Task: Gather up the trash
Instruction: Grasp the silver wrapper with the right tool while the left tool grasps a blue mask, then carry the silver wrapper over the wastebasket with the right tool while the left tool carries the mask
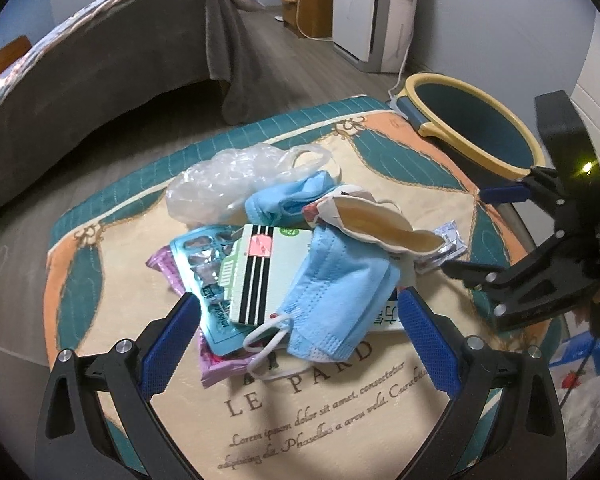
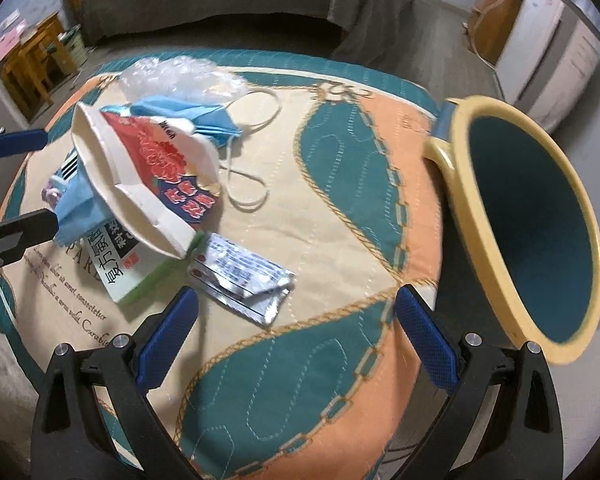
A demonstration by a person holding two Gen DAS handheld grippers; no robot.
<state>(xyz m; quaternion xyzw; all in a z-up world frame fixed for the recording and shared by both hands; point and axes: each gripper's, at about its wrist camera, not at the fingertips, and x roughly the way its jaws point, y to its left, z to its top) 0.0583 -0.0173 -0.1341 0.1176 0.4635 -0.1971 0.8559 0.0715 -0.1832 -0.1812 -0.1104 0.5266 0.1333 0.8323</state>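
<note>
Left gripper [image 1: 298,328]: jaws spread wide, empty, straddling the near edge of the trash pile; its pads flank a blue face mask [image 1: 340,292] and a striped card box [image 1: 256,276]. Right gripper [image 2: 296,330]: jaws likewise spread, empty, poised just short of a crumpled foil sachet [image 2: 246,280].

Trash location: all items lie heaped on the quilted worktop [image 2: 300,392]. The pile includes a second mask [image 2: 188,114], an open paper bag [image 2: 152,168], a blister pack [image 1: 204,272], a purple wrapper [image 1: 220,364] and a clear plastic bag [image 1: 228,180] at the far side. The yellow-rimmed bin [image 2: 532,216] stands just beside the worktop on the right; its interior appears empty, though the bottom is dark and not fully visible.

Step in hand: approach before first pick. No item is yet grasped.

Next move: advance the right gripper until the sachet sits between the pads, clamp, lift, and carry over the bin rim. The left gripper should close on the mask alone, avoiding the ear loops [image 1: 268,344] snagging neighbouring items.
</note>
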